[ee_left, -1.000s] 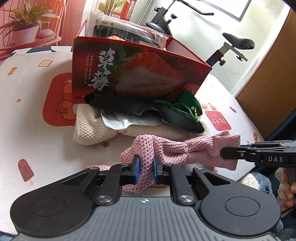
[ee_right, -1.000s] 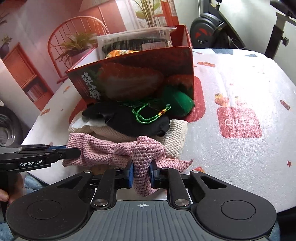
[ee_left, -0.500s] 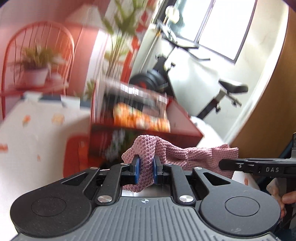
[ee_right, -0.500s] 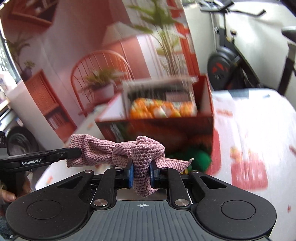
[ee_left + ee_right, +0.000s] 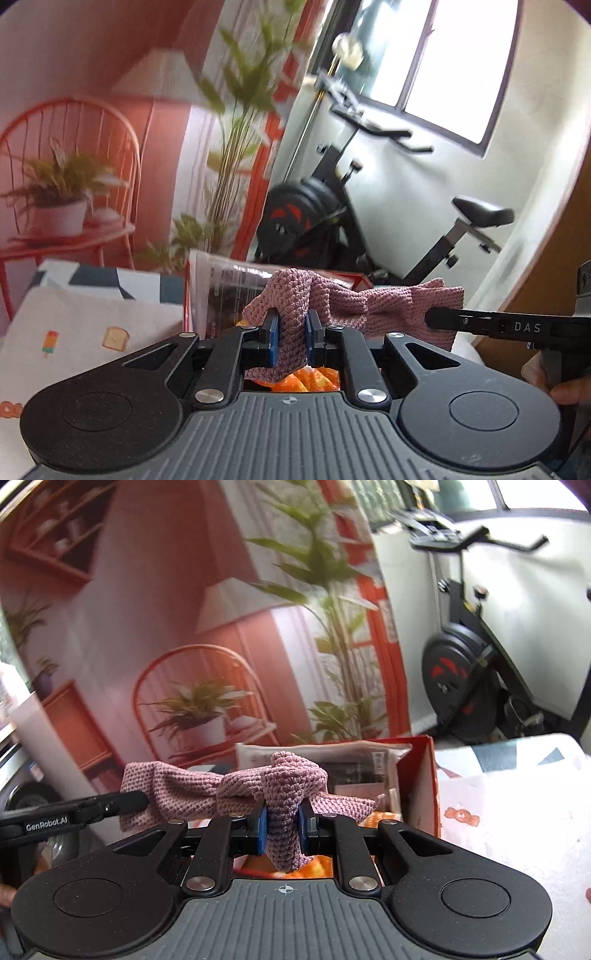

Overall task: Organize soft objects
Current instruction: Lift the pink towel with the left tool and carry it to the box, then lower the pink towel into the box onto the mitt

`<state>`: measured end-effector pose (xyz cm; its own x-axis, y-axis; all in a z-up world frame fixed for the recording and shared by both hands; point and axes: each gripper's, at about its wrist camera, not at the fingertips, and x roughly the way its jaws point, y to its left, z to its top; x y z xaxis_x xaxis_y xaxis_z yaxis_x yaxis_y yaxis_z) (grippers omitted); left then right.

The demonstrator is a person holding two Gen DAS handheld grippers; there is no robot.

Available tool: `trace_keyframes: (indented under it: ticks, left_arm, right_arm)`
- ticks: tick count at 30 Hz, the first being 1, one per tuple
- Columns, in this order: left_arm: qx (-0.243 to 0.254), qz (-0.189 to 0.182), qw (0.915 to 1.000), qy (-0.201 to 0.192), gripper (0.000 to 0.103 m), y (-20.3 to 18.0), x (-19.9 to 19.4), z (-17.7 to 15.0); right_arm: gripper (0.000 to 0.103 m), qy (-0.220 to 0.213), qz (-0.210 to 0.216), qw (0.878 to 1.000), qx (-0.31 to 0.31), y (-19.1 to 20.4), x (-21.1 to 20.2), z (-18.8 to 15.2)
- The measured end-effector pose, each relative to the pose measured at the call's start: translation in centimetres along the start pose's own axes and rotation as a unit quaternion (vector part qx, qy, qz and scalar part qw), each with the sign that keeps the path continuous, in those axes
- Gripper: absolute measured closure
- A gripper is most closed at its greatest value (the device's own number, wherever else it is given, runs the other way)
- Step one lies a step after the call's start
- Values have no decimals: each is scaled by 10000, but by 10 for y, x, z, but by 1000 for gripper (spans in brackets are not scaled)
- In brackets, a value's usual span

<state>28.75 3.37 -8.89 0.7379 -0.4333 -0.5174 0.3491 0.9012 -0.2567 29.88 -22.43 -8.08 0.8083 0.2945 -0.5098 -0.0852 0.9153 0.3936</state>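
ahead: red box (image 5: 424, 771) mouth crowded by plastic packet (image 5: 351, 760) | right: bare tablecloth (image 5: 509, 834) open

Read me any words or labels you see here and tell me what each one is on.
"DAS": on the right gripper, side of its finger.
"GenRobot.AI": on the left gripper, side of its finger.
Print on the plastic packet in the red box: too blurred to read.
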Motion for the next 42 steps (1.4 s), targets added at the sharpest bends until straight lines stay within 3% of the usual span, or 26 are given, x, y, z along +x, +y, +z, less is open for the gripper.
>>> trace_keyframes:
  ticks: [4, 9, 13, 19, 33, 39, 42]
  left_arm:
    - [-74, 90, 9973, 721, 88, 5, 44, 0]
    - [-517, 96, 9850, 1645, 88, 23, 90, -16]
    - [-645, 175, 9790, 1927, 88, 30, 110, -21]
    - [-392, 397, 9690, 2405, 88, 26, 140, -25]
    - [68, 736, 9572, 2800, 87, 27, 171, -22]
    - [-9, 727, 9575, 2791, 86, 33, 175, -23]
    - [57, 728, 9593, 2730, 80, 30, 172, -21]
  right_arm:
    - [88, 469, -161, 9982, 332, -26, 38, -5]
    - [88, 1090, -385, 9926, 359, -45, 79, -18]
    - [88, 1448, -468, 9876, 397, -49, 106, -26]
    - [85, 2057, -687, 9759, 249, -41, 143, -37]
    - [84, 2665, -1346, 9544, 41, -43, 191, -39]
    - [80, 2685, -1380, 9533, -128, -40, 195, -42]
    - [78, 2648, -1375, 9544, -81, -41, 193, -42]
